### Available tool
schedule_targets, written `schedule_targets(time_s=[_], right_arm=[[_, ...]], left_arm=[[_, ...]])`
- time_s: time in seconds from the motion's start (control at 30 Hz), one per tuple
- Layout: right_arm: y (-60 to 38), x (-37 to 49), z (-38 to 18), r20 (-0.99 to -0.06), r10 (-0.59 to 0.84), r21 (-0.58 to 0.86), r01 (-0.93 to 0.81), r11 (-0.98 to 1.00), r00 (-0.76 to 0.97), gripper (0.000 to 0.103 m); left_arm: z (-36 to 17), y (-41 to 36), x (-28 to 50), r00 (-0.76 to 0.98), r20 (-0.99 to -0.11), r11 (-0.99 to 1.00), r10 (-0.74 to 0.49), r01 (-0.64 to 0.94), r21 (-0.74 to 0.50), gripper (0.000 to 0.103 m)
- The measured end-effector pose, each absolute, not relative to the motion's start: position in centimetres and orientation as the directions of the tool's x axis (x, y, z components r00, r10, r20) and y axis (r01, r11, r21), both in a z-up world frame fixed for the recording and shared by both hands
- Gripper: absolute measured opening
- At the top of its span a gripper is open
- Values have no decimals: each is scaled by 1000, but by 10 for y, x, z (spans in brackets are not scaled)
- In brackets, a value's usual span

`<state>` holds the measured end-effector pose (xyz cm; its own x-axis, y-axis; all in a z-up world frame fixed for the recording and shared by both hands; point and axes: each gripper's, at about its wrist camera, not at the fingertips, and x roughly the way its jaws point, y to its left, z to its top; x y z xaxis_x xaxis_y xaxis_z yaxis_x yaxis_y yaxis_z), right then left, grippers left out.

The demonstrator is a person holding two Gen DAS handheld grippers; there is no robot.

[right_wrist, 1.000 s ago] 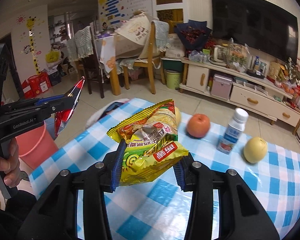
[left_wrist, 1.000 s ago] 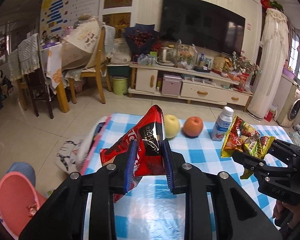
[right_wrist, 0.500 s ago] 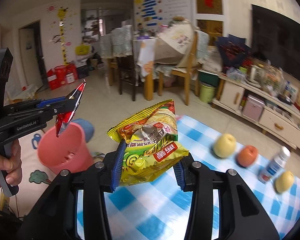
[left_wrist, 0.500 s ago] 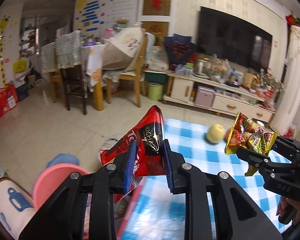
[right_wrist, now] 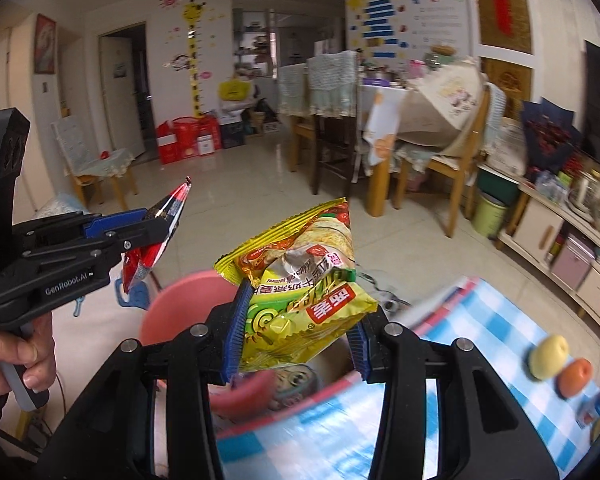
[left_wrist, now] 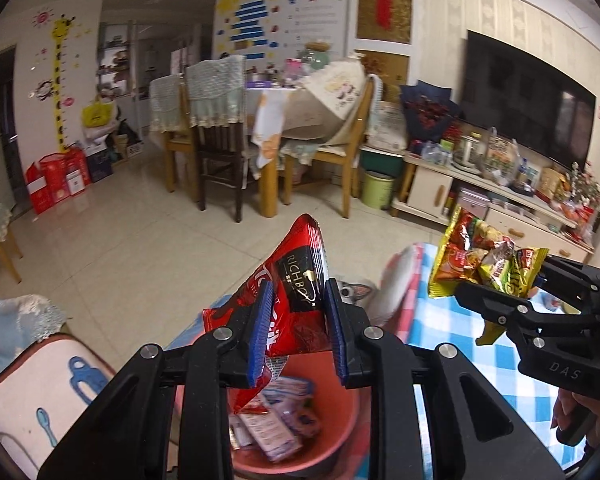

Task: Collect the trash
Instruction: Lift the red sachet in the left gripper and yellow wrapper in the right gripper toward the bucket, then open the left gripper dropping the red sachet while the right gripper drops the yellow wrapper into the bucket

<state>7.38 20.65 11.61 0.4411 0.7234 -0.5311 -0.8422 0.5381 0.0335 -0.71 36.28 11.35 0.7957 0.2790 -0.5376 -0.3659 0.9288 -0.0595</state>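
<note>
Left claw [left_wrist: 298,326] grips red wrapper [left_wrist: 290,300] above pink bin [left_wrist: 340,432]; right claw [right_wrist: 296,330] grips yellow packet [right_wrist: 300,300], bin [right_wrist: 188,304] beyond. Centre each over bin before releasing.

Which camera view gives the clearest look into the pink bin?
The left wrist view: the pink bin lies open below the red wrapper, with trash inside. The right wrist view shows only its rim, behind the yellow packet.

Checked table [right_wrist: 480,320] — two fruits [right_wrist: 548,356], probably
</note>
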Motion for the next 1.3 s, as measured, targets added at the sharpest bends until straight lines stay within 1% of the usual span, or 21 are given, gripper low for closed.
schedule_targets(time_s=[0.2,0.4,0.67,0.7,0.77,0.83,0.9,0.97,1.03,1.1,1.2,1.3], right_arm=[[261,61,112,-550,740,42,-872,488,387,45],[296,53,99,-586,728,40,-884,465,356,45],[319,60,68,-644,689,40,-884,465,333,45],[322,61,64,-652,683,42,-884,466,329,45],[325,66,55,-667,673,46,-883,466,321,45],[331,70,44,-685,660,48,-885,463,308,46],[334,73,36,-694,658,62,-885,461,294,50],[333,76,31,-691,653,57,-878,475,309,69],[330,78,28,-686,653,55,-871,488,322,73],[324,79,28,-681,650,50,-864,500,337,76],[311,82,32,-670,653,56,-852,520,354,78],[291,86,40,-654,655,66,-834,547,378,79]], left_arm=[[105,401,-24,777,-548,911,309,-407,-63,28],[89,425,-28,765,-566,905,307,-420,-77,27],[41,443,-15,730,-631,897,264,-426,-117,27],[34,445,-12,723,-640,896,261,-428,-118,26],[22,447,-8,714,-653,895,252,-428,-123,20],[13,447,-3,708,-662,897,248,-425,-119,20],[4,449,4,694,-677,896,244,-428,-116,20],[-4,452,9,671,-698,890,248,-443,-109,21],[-7,453,11,670,-702,888,240,-443,-119,27],[-8,452,12,664,-700,885,263,-456,-100,57],[-4,446,13,669,-686,884,286,-460,-81,70],[0,440,12,676,-680,885,285,-457,-84,76]])
